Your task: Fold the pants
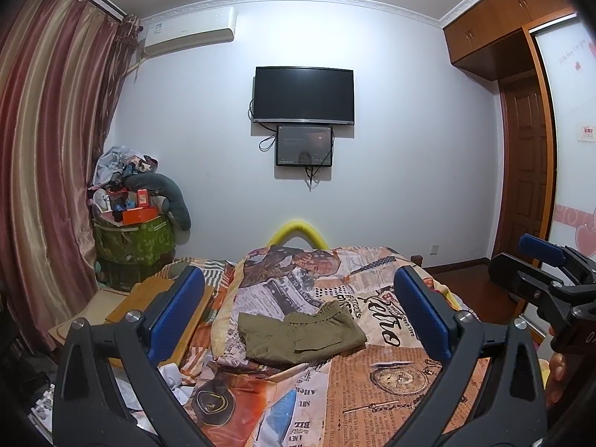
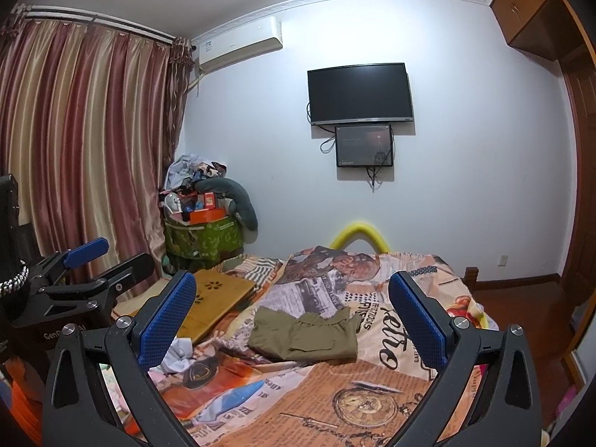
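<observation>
The olive pants (image 1: 303,337) lie folded into a compact rectangle on the bed (image 1: 391,391), on its newspaper-print cover, waistband toward the far wall. Bare cover surrounds them on every side, with the widest open stretch toward the cameras. The bed's right edge drops to dark wood floor, and its left side is crowded by a wooden lap tray (image 2: 219,300) and crumpled white cloth (image 2: 178,354).

Both claws hang above the near end of the bed, well apart from the pants. The left claw (image 1: 298,314) is released, its blue pads spread wide with nothing between them. The right claw (image 2: 292,320) is likewise spread and empty.

The left wrist view alone catches a hand (image 1: 557,376) at its right border and the wardrobe door behind it. The right wrist view alone shows the lap tray's flower cutout and the other claw's side at its left border.

A yellow padded arch (image 2: 359,232) rises past the bed's far end, its base hidden by the cover. The heaped green bag (image 2: 205,238) in the corner is too cluttered to sort out. The small screen (image 1: 304,145) under the television (image 1: 303,95) is too dim to read.
</observation>
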